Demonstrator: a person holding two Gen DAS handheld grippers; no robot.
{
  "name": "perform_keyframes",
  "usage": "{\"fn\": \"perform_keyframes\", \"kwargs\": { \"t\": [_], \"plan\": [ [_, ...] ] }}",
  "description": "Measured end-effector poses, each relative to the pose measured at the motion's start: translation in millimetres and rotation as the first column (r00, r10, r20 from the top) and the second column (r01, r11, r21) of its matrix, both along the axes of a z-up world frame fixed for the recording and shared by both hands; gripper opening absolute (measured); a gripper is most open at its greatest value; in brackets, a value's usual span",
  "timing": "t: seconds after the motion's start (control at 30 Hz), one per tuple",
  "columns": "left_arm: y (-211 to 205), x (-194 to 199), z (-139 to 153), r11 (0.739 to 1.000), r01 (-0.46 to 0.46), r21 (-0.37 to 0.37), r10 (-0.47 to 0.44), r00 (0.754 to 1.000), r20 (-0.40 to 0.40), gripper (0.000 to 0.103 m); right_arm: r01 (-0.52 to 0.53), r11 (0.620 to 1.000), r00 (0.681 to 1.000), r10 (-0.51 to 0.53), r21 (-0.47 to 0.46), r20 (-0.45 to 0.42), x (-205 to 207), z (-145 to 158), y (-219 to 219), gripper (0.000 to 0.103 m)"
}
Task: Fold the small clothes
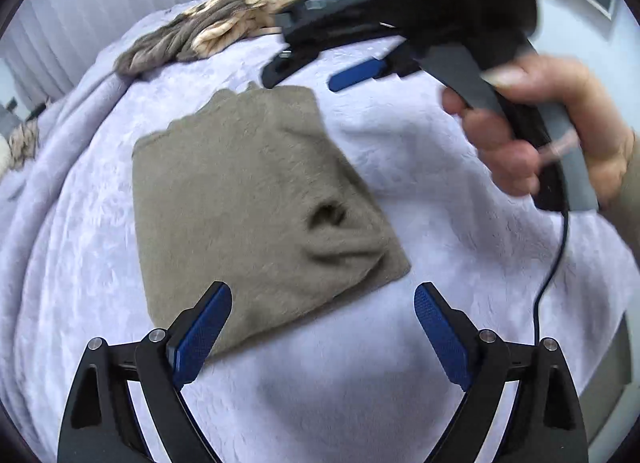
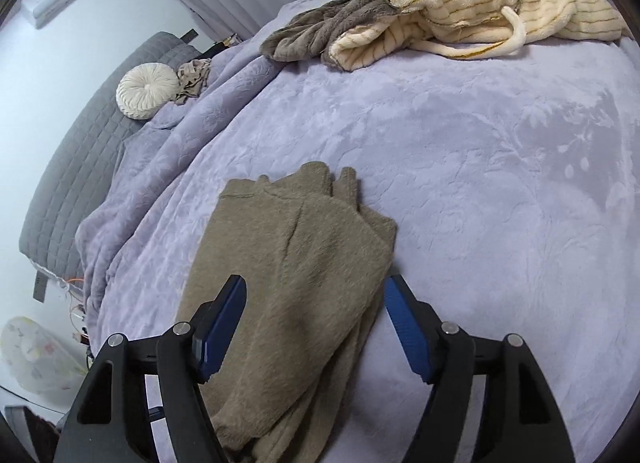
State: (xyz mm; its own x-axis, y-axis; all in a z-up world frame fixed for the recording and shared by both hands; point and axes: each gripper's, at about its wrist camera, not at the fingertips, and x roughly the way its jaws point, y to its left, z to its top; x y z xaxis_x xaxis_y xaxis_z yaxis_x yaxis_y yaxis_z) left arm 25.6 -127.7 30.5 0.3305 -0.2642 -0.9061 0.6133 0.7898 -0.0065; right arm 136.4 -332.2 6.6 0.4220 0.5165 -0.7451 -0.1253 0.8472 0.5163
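A small taupe fuzzy garment (image 1: 256, 199) lies folded on the lavender blanket (image 1: 400, 167); it also shows in the right wrist view (image 2: 296, 287). My left gripper (image 1: 323, 307) is open and empty, hovering over the garment's near edge. My right gripper (image 2: 315, 303) is open, its fingers straddling the garment from above without holding it. In the left wrist view the right gripper (image 1: 344, 75) is blurred above the garment's far corner, held by a hand (image 1: 536, 131).
A cream striped and grey plush robe (image 2: 440, 11) is heaped at the far side of the bed. A round white cushion (image 2: 146, 91) and a crumpled beige cloth (image 2: 194, 77) lie at the left by the grey quilted bedding (image 2: 80, 167).
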Motion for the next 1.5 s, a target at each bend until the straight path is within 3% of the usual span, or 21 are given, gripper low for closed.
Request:
{"fn": "perform_keyframes", "kwargs": {
  "t": [0.1,0.13,0.17,0.2,0.3,0.37,0.5,0.57,0.63,0.67,0.8,0.83,0.87,0.9,1.0,1.1,1.17,1.23,1.37,1.4,1.5],
  "plan": [
    [28.7,20.3,-7.0,0.991,-0.115,-0.072,0.110,0.991,-0.073,0.093,-0.029,0.999,0.999,0.028,-0.013,-0.042,-7.4,-14.9,22.9,0.076],
    [36.8,28.7,-10.1,0.981,-0.157,-0.115,0.144,0.983,-0.114,0.093,-0.034,0.997,0.998,0.030,-0.064,-0.052,-7.1,-20.9,30.6,0.068],
    [45.5,38.6,-15.4,0.969,-0.205,-0.141,0.183,0.971,-0.154,0.093,-0.049,0.991,0.996,0.040,-0.125,-0.074,-4.7,-28.8,38.9,0.052],
    [50.3,45.4,-20.9,0.960,-0.242,-0.144,0.214,0.959,-0.183,0.093,-0.059,0.984,0.995,0.045,-0.168,-0.091,-2.5,-34.5,42.2,0.015],
    [60.1,56.7,-40.6,0.947,-0.301,-0.112,0.265,0.929,-0.259,0.093,0.017,0.986,0.995,-0.033,-0.165,-0.094,2.7,-36.0,24.4,0.010],
    [62.6,52.7,-44.4,0.946,-0.307,-0.100,0.271,0.924,-0.268,0.093,0.037,0.982,0.995,-0.054,-0.183,-0.086,1.3,-32.0,18.9,0.010],
    [75.5,50.0,-32.3,0.932,-0.333,-0.145,0.293,0.925,-0.241,0.093,0.047,0.993,0.996,-0.055,-0.108,-0.070,-31.0,-11.1,22.7,0.013],
    [86.4,53.7,-30.9,0.921,-0.357,-0.156,0.313,0.917,-0.247,0.093,0.050,0.995,0.998,-0.052,-0.091,-0.022,-57.0,0.6,30.6,0.024],
    [93.0,68.5,-35.5,0.913,-0.379,-0.148,0.335,0.907,-0.255,0.093,0.043,0.995,0.999,-0.045,-0.086,-0.027,-75.3,1.4,43.6,0.071],
    [93.4,66.9,-35.4,0.911,-0.386,-0.145,0.341,0.903,-0.260,0.093,0.040,0.996,0.999,-0.042,-0.085,-0.025,-80.3,-0.3,51.5,0.076],
    [94.6,72.8,-48.8,0.915,-0.388,-0.114,0.349,0.900,-0.261,0.093,0.006,0.993,1.000,-0.009,-0.122,-0.027,-89.3,-10.2,77.7,0.073],
    [95.2,74.5,-54.3,0.915,-0.389,-0.102,0.352,0.897,-0.267,0.093,-0.009,0.985,0.999,0.001,-0.172,-0.044,-87.9,-16.5,83.7,0.061],
    [96.7,75.1,-59.3,0.916,-0.392,-0.089,0.357,0.894,-0.271,0.093,-0.026,0.972,0.998,0.011,-0.232,-0.063,-88.0,-23.2,86.0,0.041],
    [97.7,75.1,-63.6,0.915,-0.397,-0.078,0.362,0.890,-0.278,0.093,-0.021,0.969,0.997,0.001,-0.245,-0.081,-89.1,-28.0,80.3,0.011],
    [105.0,68.1,-64.1,0.909,-0.403,-0.104,0.358,0.885,-0.299,0.093,0.091,0.992,0.992,-0.098,-0.082,-0.074,-100.3,-30.9,34.6,0.010],
    [100.2,66.5,-65.4,0.925,-0.371,-0.087,0.334,0.899,-0.283,0.093,0.138,0.990,0.981,-0.140,-0.028,-0.134,-111.3,-56.0,9.4,0.010],
    [97.3,64.4,-57.3,0.931,-0.352,-0.100,0.316,0.911,-0.265,0.093,0.161,0.987,0.977,-0.158,0.005,-0.145,-117.4,-59.8,1.7,0.021],
    [95.7,64.4,-44.3,0.932,-0.339,-0.130,0.303,0.924,-0.232,0.093,0.183,0.983,0.978,-0.179,0.033,-0.109,-121.6,-46.1,-4.0,0.043],
    [86.7,75.1,-29.9,0.932,-0.325,-0.158,0.293,0.936,-0.195,0.093,0.178,0.984,0.983,-0.178,0.002,0.035,-115.1,-5.8,11.0,0.060],
    [83.1,79.8,-31.3,0.932,-0.329,-0.149,0.298,0.934,-0.196,0.093,0.176,0.984,0.984,-0.176,-0.006,0.041,-107.9,-2.8,14.8,0.066],
    [68.9,93.6,-41.0,0.927,-0.353,-0.127,0.322,0.921,-0.218,0.093,0.193,0.981,0.981,-0.194,-0.029,-0.002,-72.1,-13.4,19.5,0.067]
  ]
}}
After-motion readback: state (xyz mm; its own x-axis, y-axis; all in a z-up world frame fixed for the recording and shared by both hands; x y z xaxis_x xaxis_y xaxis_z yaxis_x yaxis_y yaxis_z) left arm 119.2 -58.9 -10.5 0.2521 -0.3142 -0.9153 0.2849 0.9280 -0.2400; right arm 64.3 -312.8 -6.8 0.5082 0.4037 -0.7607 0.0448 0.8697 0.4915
